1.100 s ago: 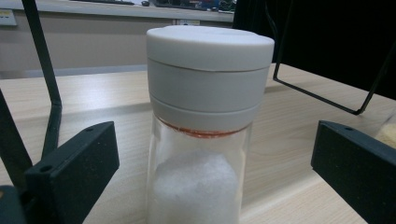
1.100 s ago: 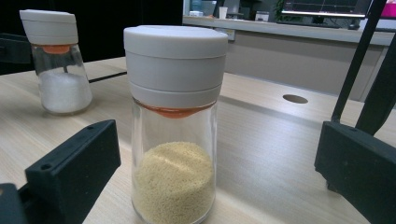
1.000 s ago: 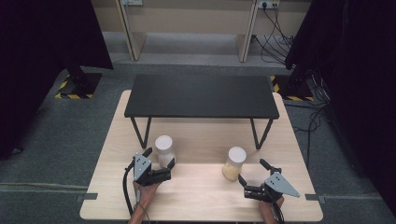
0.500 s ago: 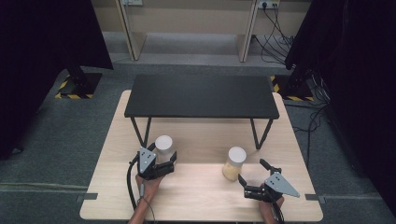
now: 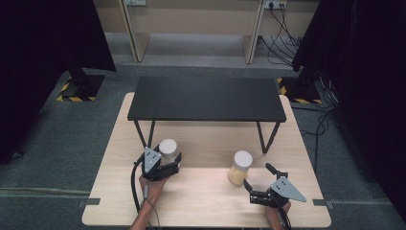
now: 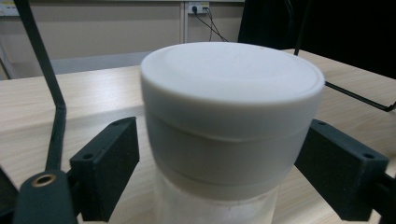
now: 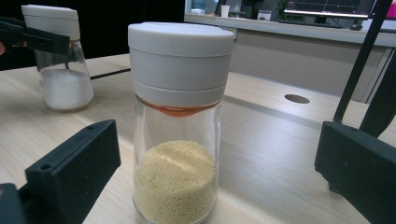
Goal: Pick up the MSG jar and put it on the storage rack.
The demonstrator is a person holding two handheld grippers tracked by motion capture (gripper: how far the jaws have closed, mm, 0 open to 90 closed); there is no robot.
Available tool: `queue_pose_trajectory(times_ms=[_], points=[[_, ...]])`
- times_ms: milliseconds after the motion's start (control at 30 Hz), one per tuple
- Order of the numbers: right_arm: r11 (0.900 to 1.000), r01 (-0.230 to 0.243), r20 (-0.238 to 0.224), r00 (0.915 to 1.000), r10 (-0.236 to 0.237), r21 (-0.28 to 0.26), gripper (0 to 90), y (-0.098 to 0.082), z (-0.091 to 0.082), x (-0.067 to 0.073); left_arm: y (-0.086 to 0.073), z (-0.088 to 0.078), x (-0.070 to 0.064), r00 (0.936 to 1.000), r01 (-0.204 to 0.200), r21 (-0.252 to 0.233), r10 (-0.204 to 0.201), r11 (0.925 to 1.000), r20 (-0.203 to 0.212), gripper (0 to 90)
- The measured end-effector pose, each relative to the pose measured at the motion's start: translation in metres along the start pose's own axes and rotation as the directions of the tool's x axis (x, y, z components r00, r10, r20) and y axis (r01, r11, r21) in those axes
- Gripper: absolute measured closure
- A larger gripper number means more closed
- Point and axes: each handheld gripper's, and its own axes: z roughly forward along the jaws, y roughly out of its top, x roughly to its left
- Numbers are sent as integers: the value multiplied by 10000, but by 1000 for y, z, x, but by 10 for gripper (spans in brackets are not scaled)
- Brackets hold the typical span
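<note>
A glass jar of white grains (image 5: 168, 147) with a white lid stands on the wooden table (image 5: 201, 201) at the left. My left gripper (image 5: 167, 154) has just been closing, and its pads now lie against the lid's sides (image 6: 231, 107). In the right gripper view this jar (image 7: 63, 70) shows far off with a black finger (image 7: 42, 39) across its lid. A second white-lidded jar (image 5: 241, 165) of yellow grains stands at the right. My right gripper (image 5: 257, 175) is open, and that jar (image 7: 180, 116) stands between its jaws, clear of both.
A low black table (image 5: 206, 98) on thin legs stands on the far half of the wooden table, just behind both jars. Cables trail from the grippers toward the near edge. Grey floor surrounds the table.
My left gripper has moved forward onto the white-grain jar and its jaws have closed in around the lid. The right gripper and the yellow-grain jar have not moved.
</note>
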Motion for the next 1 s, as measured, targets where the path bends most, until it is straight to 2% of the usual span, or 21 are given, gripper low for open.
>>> queue_pose_trajectory(times_ms=[200,367,533,1000], points=[[10000,16,-14,10000,-16,6,0,0,0,0,1,6,-2,10000,-36,227,38,9997,-91,235],[10000,65,-42,10000,-65,34,1,1,1,0,-2,6,0,9999,113,106,-113,9999,-34,327],[9999,141,-68,9999,-140,78,1,1,1,0,-1,6,0,9999,-127,139,128,9998,-66,340],[9998,182,-83,9998,-182,78,1,1,1,1,1,7,-1,9999,-98,111,99,9999,-40,348]])
